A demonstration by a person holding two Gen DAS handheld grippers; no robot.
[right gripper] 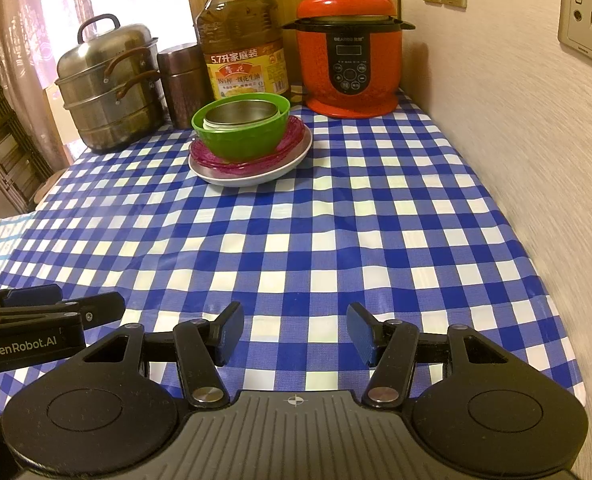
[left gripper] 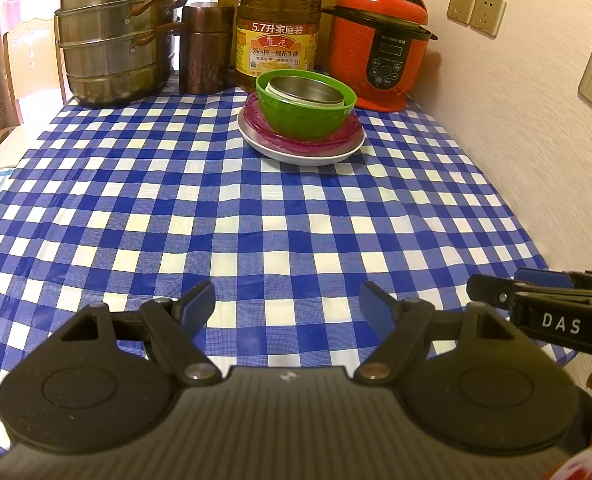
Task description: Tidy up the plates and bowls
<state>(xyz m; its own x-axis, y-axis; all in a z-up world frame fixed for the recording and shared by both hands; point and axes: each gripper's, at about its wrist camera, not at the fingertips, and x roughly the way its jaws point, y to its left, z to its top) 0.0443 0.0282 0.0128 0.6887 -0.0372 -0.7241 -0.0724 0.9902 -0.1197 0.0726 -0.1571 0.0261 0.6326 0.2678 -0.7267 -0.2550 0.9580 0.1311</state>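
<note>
At the far side of the checkered table stands one stack: a white plate [left gripper: 296,156] at the bottom, a ruffled pink plate [left gripper: 280,138] on it, a green bowl [left gripper: 299,116] on that, and a steel bowl [left gripper: 307,90] nested inside. The right wrist view shows the same white plate [right gripper: 256,176], pink plate [right gripper: 216,162], green bowl [right gripper: 244,136] and steel bowl [right gripper: 242,114]. My left gripper [left gripper: 288,306] hovers open over the near tablecloth, nothing between its blue pads. My right gripper [right gripper: 296,328] hangs open beside it, also holding nothing. Both are well short of the stack.
Along the back stand a steel steamer pot [left gripper: 116,36], a copper canister [left gripper: 206,48], a big oil bottle [left gripper: 278,24] and a red pressure cooker [left gripper: 379,44]. A wall with sockets [left gripper: 475,8] runs along the right. The blue-white tablecloth [left gripper: 256,220] drops off at the left.
</note>
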